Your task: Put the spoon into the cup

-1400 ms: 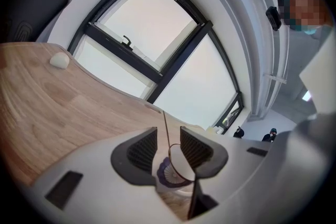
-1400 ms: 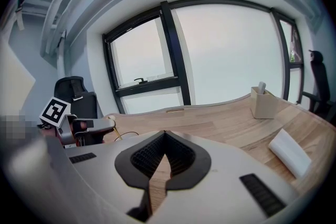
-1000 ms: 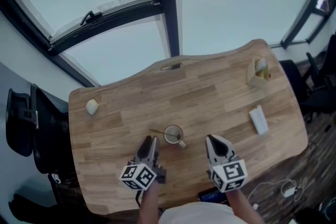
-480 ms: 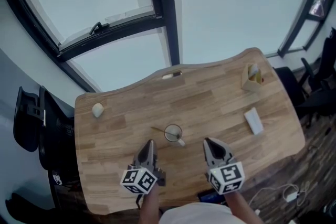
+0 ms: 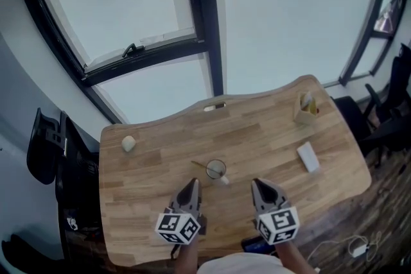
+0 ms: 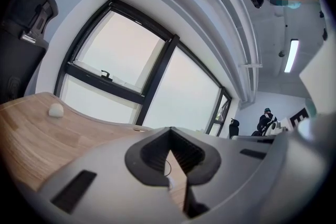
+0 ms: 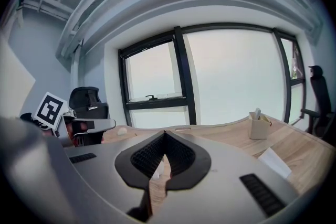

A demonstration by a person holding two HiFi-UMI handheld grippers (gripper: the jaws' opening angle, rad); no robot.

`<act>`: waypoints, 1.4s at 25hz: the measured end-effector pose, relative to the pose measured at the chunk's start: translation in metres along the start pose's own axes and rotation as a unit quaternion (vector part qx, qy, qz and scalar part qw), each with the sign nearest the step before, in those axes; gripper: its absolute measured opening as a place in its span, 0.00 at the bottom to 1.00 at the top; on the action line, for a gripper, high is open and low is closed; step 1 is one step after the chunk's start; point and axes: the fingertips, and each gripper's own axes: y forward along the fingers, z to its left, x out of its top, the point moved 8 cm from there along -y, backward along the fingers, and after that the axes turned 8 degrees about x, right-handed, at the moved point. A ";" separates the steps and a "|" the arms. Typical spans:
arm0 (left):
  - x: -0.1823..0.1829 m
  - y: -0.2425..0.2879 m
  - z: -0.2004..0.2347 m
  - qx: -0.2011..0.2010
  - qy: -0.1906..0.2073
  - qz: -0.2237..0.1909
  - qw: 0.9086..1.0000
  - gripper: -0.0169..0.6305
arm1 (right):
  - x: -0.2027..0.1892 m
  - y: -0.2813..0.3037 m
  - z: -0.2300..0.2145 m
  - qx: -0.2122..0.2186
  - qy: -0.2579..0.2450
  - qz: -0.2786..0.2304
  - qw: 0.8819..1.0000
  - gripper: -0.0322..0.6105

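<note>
No text, brand, number or sign can be read in any view. The only printed marks are black-and-white square markers point(image 5: 171, 224), coded patterns and not letters. They are on the cube of the left gripper point(image 5: 191, 186) and the cube of the right gripper point(image 5: 262, 186). One such marker also shows at the left side of the right gripper view.
</note>
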 end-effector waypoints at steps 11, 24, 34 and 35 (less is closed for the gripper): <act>0.010 -0.013 -0.011 -0.010 0.015 -0.018 1.000 0.03 | 0.008 -0.010 0.012 0.003 -0.016 -0.011 1.000 0.05; 0.010 -0.016 -0.007 -0.020 0.010 -0.017 1.000 0.03 | 0.006 -0.011 0.018 0.000 -0.011 -0.010 1.000 0.05; 0.014 -0.014 0.002 -0.017 0.007 -0.017 1.000 0.03 | 0.008 -0.010 0.019 -0.009 -0.011 -0.009 1.000 0.05; 0.014 -0.014 0.002 -0.017 0.006 -0.017 1.000 0.03 | 0.008 -0.010 0.018 -0.010 -0.011 -0.009 1.000 0.05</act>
